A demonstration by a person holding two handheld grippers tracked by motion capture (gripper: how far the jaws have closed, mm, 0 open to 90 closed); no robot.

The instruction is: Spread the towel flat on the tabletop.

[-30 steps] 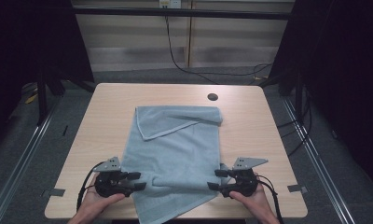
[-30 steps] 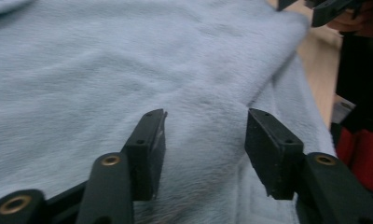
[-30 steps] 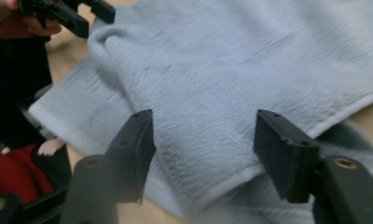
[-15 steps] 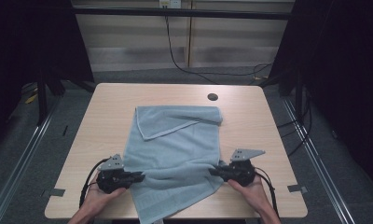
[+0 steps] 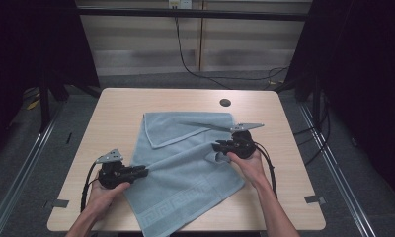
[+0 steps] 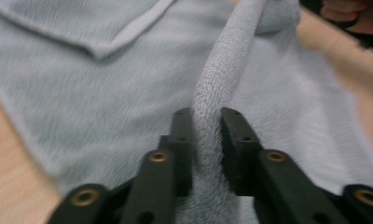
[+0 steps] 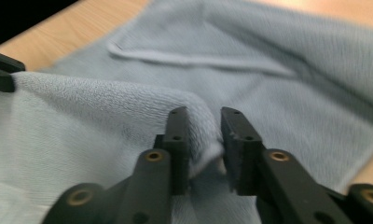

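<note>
The left gripper [image 5: 138, 171] pinches a raised ridge of the light blue towel [image 5: 185, 173] between its two black jaws; in the left gripper view the cloth [image 6: 128, 84] fills the narrow gap and the pads press on it from both sides. The right gripper [image 5: 219, 146] likewise grips a bunched fold of the towel [image 7: 105, 112], its jaws close together with cloth squeezed between them. Both pairs of jaws have just been easing slightly wider, with the fabric between them. A taut fold runs from one gripper to the other. The towel lies slantwise across the middle of a pale wooden table [image 5: 116, 108], its far corner folded over, its near end at the table's front edge.
</note>
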